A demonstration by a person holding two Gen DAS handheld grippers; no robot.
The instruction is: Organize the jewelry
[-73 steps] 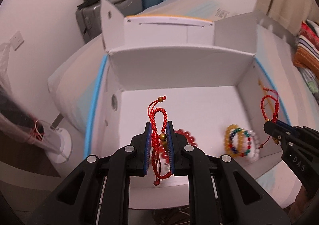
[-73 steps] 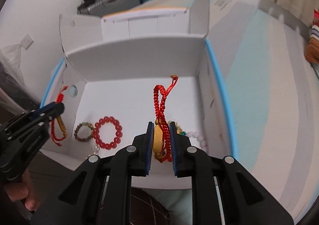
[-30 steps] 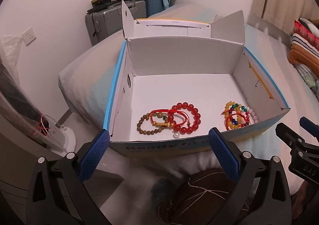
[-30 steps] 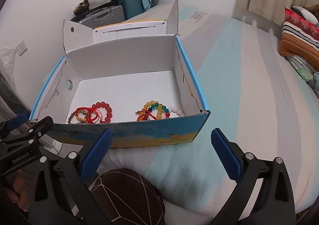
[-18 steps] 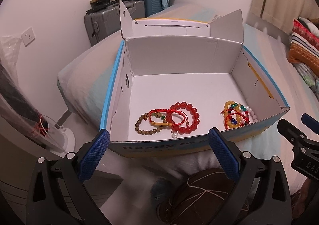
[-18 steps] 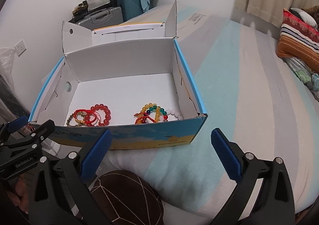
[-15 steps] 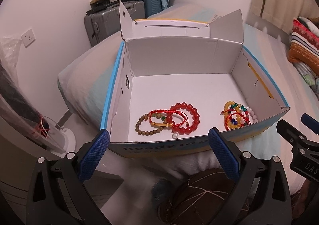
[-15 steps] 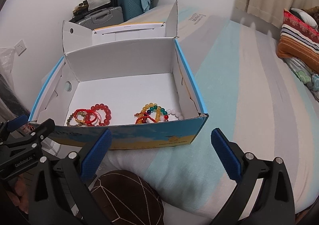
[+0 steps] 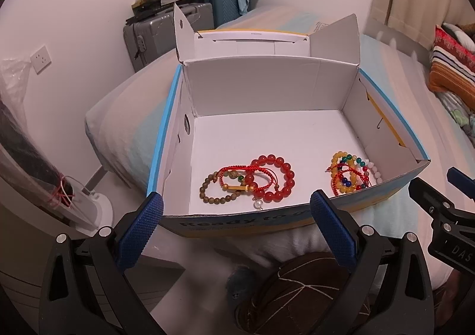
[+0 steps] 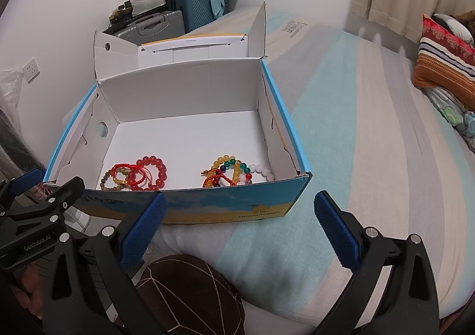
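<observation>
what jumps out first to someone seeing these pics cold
An open white-lined cardboard box with blue edges sits on a striped bed, and bright bracelets lie near its front wall. On the left a red bead bracelet is tangled with a red cord bracelet and a brown bead one; on the right is a yellow, green and white bead cluster. Both the left hand-held gripper and the right hand-held gripper gape wide, empty, just outside the box.
</observation>
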